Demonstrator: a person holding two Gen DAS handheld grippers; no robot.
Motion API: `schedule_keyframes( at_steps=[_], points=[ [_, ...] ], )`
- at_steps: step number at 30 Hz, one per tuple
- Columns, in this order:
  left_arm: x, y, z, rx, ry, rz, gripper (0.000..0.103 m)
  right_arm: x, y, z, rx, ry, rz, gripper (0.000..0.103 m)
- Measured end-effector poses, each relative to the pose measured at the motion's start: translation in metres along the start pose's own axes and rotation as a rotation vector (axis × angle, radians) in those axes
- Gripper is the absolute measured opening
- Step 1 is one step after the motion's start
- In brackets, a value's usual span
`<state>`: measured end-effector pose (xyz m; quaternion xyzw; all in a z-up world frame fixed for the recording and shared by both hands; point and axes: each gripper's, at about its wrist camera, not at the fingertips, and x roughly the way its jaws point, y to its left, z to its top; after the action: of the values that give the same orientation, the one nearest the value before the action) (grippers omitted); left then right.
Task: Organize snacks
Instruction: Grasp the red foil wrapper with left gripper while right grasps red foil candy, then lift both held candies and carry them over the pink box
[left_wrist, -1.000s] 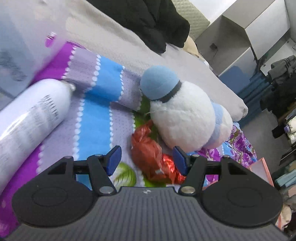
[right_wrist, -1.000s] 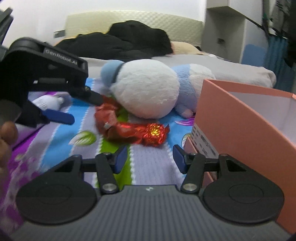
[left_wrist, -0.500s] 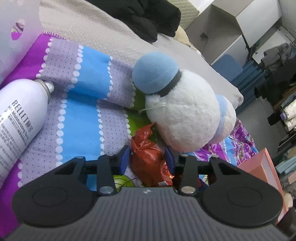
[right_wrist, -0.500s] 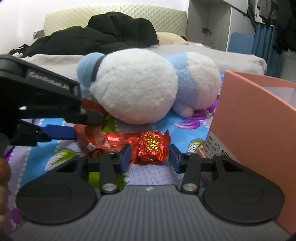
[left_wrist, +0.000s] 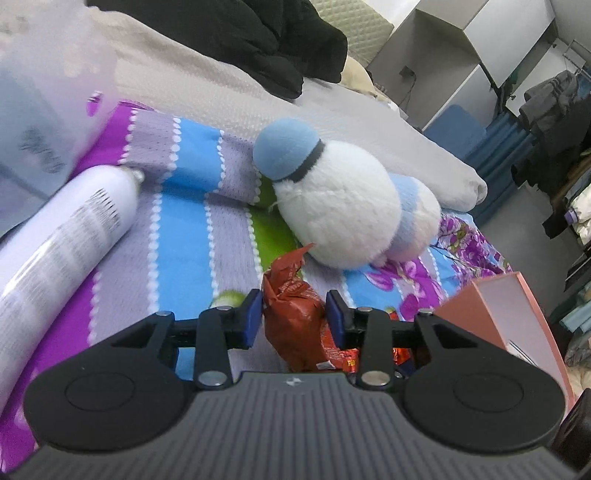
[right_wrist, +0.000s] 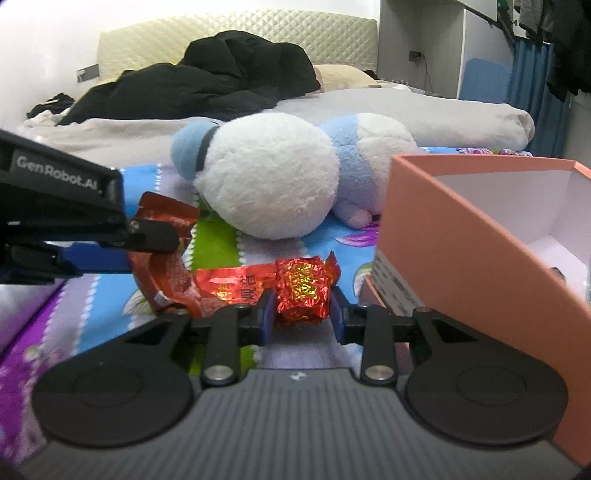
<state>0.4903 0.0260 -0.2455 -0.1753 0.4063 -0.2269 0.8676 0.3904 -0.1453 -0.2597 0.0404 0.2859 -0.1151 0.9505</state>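
Red snack packet (left_wrist: 301, 317) between left tool (left_wrist: 294, 314) (gripped).

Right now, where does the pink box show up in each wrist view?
Left wrist view: the pink box sits at the lower right edge, just right of the left gripper, partly cut off.
Right wrist view: it fills the right side, open top showing a white inside, right of the right gripper.
Shared landmark: the white and blue plush toy lies beyond it on the bedspread.

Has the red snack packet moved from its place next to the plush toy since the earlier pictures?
Yes. The red snack packet, gripped by the left gripper, has come away from the plush toy, towards the camera.
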Motion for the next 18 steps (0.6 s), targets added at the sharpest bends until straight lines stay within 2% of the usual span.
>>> schedule_keyframes(
  at_steps=[8,18],
  points=[
    [-0.076,-0.021,-0.046,0.014,0.011,0.060,0.043,-0.065,-0.013,-0.014,-0.024,0.024,0.068,0.034],
    [-0.146,-0.030,-0.122,-0.040,0.055,0.120,0.043,-0.136,-0.042,-0.038,-0.060,0.068,0.129,0.034]
  ],
)
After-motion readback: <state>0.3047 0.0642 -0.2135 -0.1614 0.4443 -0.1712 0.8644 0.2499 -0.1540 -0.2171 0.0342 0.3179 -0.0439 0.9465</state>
